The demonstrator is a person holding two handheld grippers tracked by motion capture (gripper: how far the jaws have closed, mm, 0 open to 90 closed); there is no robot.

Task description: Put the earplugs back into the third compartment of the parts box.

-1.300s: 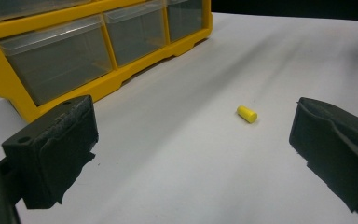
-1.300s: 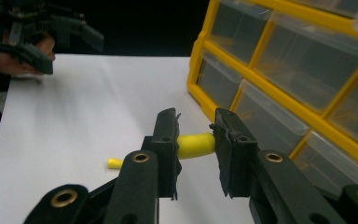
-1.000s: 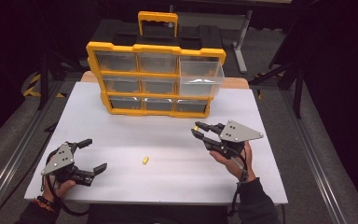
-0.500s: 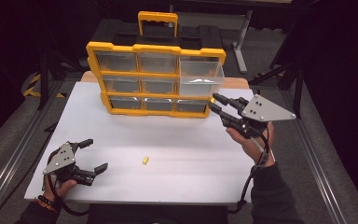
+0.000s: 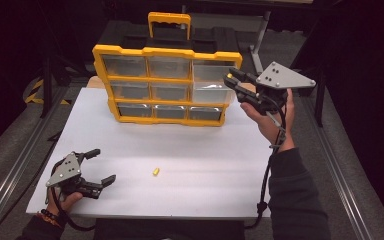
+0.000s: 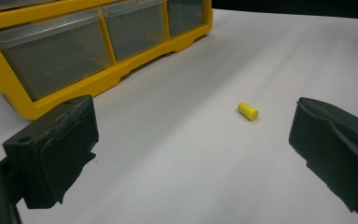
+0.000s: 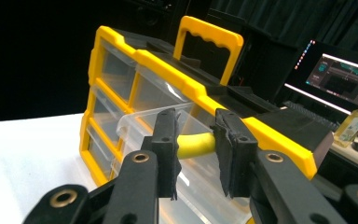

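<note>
A yellow organizer [image 5: 165, 85] with clear drawers stands at the back of the white board [image 5: 205, 150]; its top right drawer [image 5: 211, 87] is pulled out. My right gripper [image 5: 230, 77] hovers at that drawer's right end, shut on a small yellow peg [image 7: 196, 143] held crosswise between the pads, just above the drawer [image 7: 186, 126]. A second yellow peg [image 5: 156, 171] lies loose on the board. My left gripper [image 5: 103, 165] rests at the front left, open, with that loose peg [image 6: 248, 111] some way ahead of its jaws and nothing between them.
A monitor [image 7: 340, 79] and a bottle [image 7: 353, 123] stand behind the organizer on another surface. Metal rails [image 5: 20, 165] run along both sides of the board. The organizer's handle [image 5: 169, 20] sticks up at the back.
My right hand has risen from near the board and moved up and back to the open top right drawer, carrying the yellow peg. The left gripper and loose peg have stayed put.
</note>
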